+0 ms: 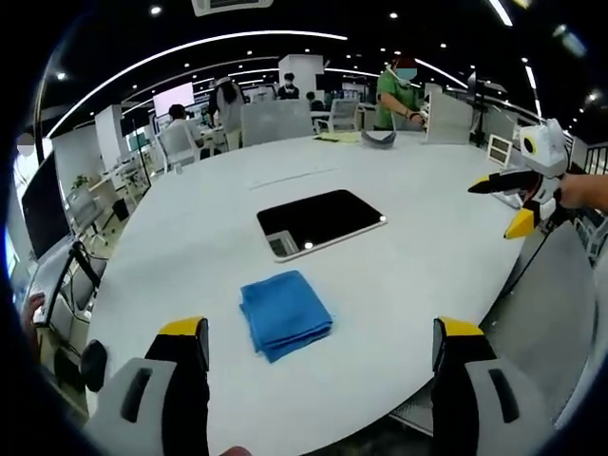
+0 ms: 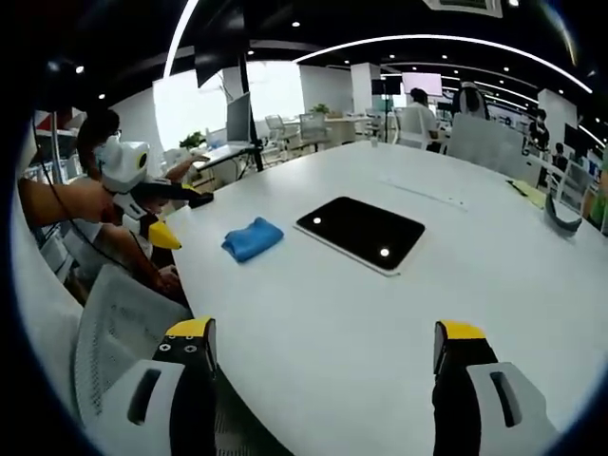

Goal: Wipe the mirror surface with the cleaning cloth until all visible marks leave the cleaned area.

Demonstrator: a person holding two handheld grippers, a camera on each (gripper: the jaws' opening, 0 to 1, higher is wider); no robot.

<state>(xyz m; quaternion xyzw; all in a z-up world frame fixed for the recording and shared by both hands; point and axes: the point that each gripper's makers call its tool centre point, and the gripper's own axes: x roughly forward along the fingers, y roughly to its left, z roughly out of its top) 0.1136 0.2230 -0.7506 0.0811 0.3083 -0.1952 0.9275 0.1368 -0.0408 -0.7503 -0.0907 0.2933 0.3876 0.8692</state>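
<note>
The white bench (image 1: 190,237) carries everything. The mirror (image 1: 321,220) lies flat mid-bench for wiping; the folded blue cleaning cloth (image 1: 285,313) waits just beside the mirror, ungrasped. Left claw (image 1: 321,351) and right claw (image 2: 323,353) both gape, empty.

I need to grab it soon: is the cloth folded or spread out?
Folded. The blue cloth lies as a compact, thick square with layered edges on the table, beside the mirror.

Folded blue cloth (image 1: 285,313) flat on table, near dark rectangular mirror (image 1: 320,220).
</note>
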